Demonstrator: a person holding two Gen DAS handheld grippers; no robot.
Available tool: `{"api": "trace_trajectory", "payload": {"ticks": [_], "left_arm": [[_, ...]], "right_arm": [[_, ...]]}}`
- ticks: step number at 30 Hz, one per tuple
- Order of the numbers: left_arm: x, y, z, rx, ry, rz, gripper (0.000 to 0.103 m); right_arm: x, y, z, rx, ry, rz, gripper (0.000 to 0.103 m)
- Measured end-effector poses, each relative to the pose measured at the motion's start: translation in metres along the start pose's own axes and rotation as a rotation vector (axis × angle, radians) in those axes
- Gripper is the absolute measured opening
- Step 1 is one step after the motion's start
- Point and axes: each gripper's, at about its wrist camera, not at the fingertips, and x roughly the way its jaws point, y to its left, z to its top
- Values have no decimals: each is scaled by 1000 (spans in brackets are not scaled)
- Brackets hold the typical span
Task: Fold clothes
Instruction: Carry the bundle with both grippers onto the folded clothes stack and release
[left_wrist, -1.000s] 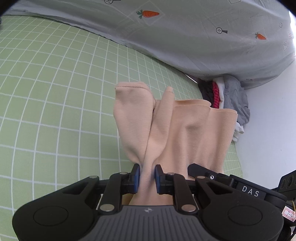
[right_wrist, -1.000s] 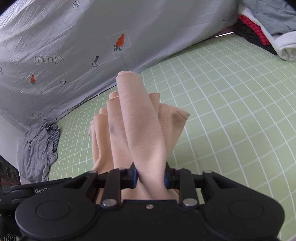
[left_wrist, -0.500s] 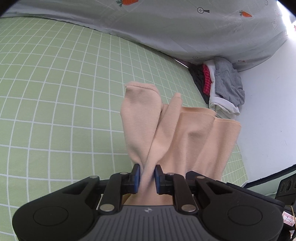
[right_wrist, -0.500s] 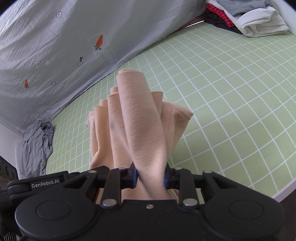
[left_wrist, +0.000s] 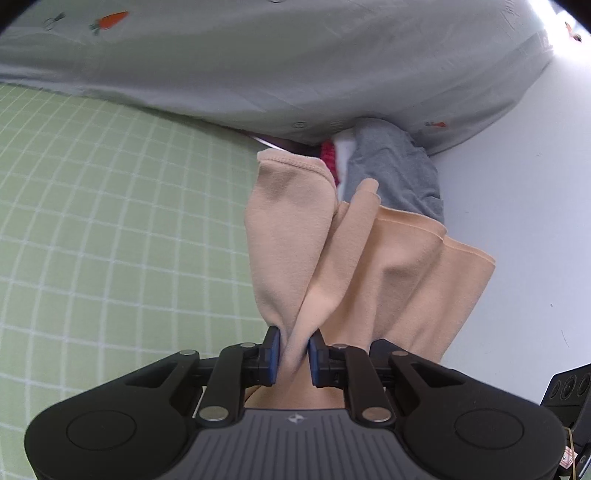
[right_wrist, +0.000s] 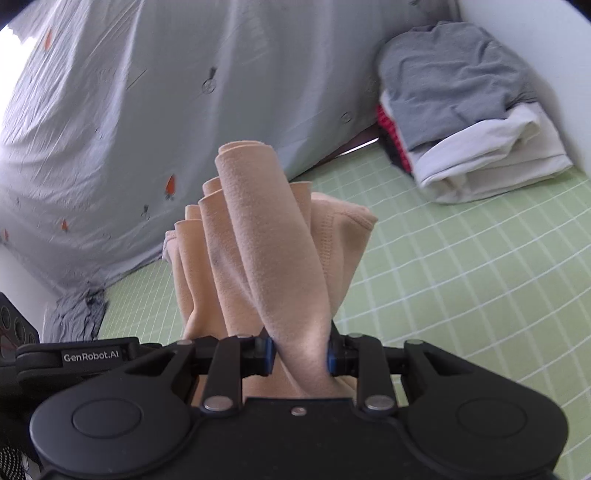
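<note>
Claws first: the left claw has its blue pads pinched tight on a bunch of the peach garment, and the right claw is clamped on another bunch of the same piece, so both are holding cloth and neither is free. From each pinch the fabric rises toward 12 o'clock in loose pleats and rolls, a stitched hem showing at about 1 o'clock from the right claw, so it looks held up off the green grid mat rather than lying on it, though I can't see its lower end. Whether it's partly folded or just gathered up I honestly can't tell; the layers look bunched more than squared off. Further out, at about 1 o'clock in the right view, there's a stack of clothes against the white wall, grey on top, white under it, something red and dark at the side, and that lot looks folded. Over at 9 o'clock in the same view a crumpled grey item sits at the mat's edge, looking unfolded. Behind it all hangs the grey carrot-print sheet. So my read: some pieces are stacked, the peach one is mid-handling and needs laying flat or setting on the stack, and the crumpled one probably needs doing too.
</note>
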Motion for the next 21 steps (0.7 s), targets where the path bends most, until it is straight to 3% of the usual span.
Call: {"api": "trace_trajectory", "payload": {"ticks": [6, 14, 18, 20, 21], "left_arm": [[78, -81, 43, 140, 25, -79, 17], [162, -155, 158, 261, -86, -207, 17], [206, -159, 217, 255, -160, -191, 17], [235, -151, 236, 228, -171, -145, 19], [250, -147, 242, 223, -160, -108, 22]], "right_arm": [[-15, -77, 65, 61, -102, -71, 26], [-1, -134, 205, -9, -311, -147, 26], [34, -148, 275, -57, -385, -197, 27], [55, -154, 301, -70, -406, -233, 35], [62, -157, 301, -72, -406, -254, 46]]}}
